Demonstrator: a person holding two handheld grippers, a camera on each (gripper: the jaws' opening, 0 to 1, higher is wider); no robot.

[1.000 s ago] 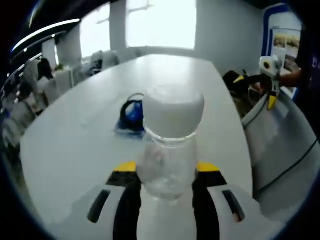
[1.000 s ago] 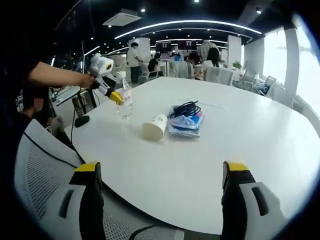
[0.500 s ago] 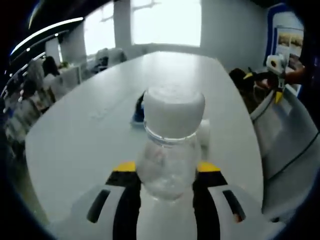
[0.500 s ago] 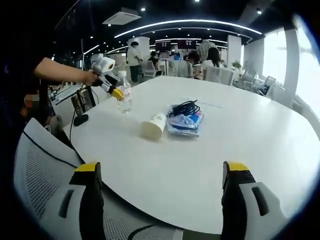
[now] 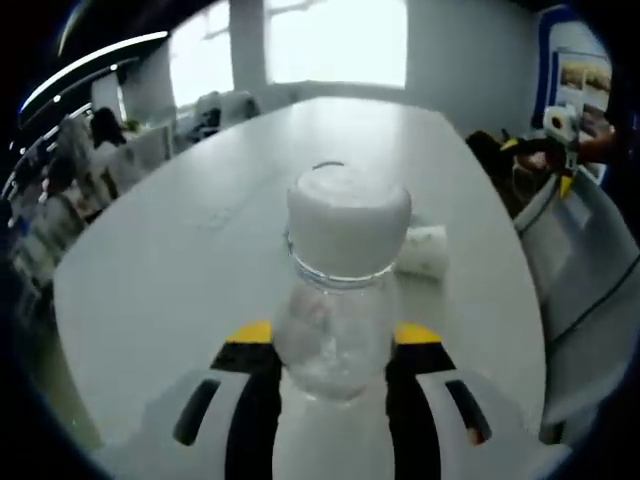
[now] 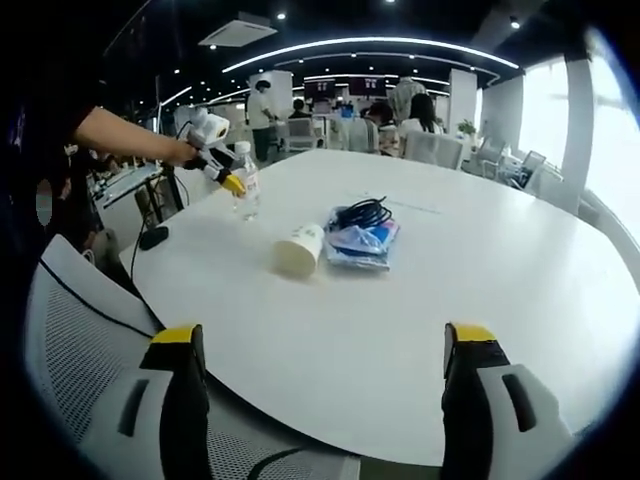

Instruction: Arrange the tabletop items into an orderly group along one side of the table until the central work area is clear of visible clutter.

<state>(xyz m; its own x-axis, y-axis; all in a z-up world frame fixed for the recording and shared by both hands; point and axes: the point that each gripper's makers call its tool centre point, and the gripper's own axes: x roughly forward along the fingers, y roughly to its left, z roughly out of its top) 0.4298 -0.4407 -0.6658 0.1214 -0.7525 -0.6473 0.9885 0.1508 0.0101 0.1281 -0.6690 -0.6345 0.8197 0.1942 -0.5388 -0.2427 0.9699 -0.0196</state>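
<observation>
Office lights arc over a white oval surface (image 6: 480, 290), where the left claw (image 5: 330, 345) clamps a clear white-capped plastic bottle (image 5: 340, 290); the right claw (image 6: 320, 345), at 6 o'clock, gapes wide, a tipped white paper cup (image 6: 300, 248) at centre.

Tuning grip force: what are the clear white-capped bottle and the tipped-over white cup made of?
The clear white-capped bottle, clamped in the left gripper, looks like thin glossy plastic: see-through wall, opaque matte cap. The tipped-over white cup looks like matte paper, opaque with a rolled rim; coated plastic can't be ruled out.
</observation>
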